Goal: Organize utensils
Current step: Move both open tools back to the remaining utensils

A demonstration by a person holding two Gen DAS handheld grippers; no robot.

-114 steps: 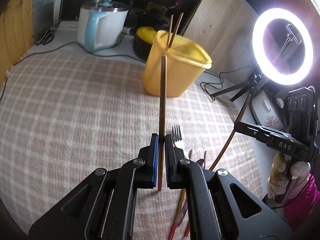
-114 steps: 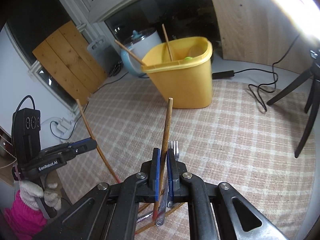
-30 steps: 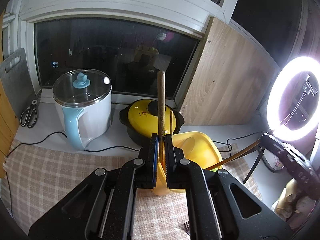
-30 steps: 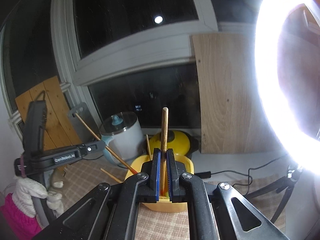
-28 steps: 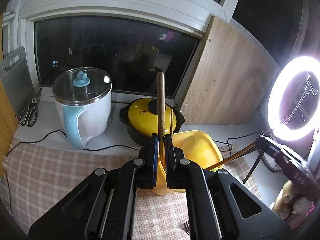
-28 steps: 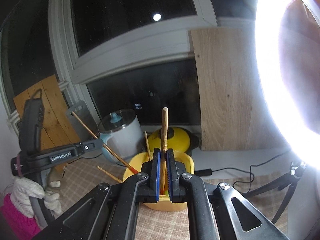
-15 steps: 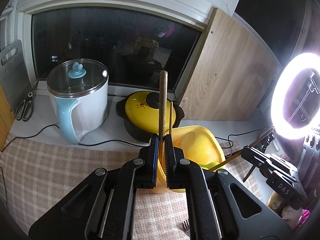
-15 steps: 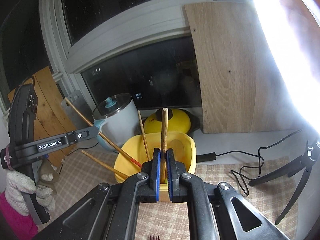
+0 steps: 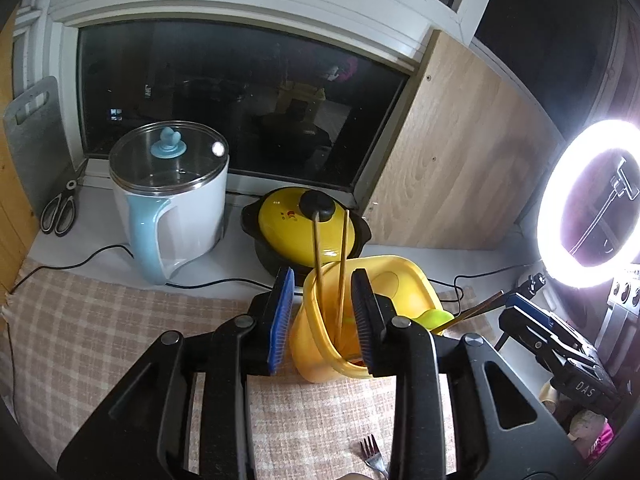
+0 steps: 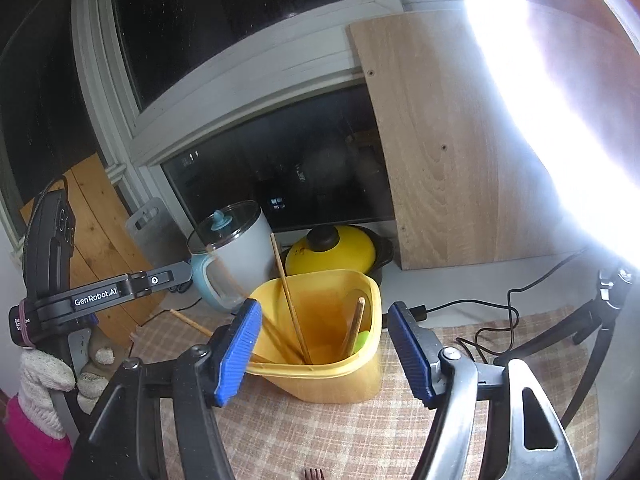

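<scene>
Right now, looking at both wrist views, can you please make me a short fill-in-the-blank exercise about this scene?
1. The chopsticks stand inside the ____ plastic container.
2. The pads of the right gripper are ____ in colour.
3. The kettle has a clear ____ on top.
4. On the checked cloth near the left gripper lies a metal ____.

Missing words: yellow; blue; lid; fork
</scene>
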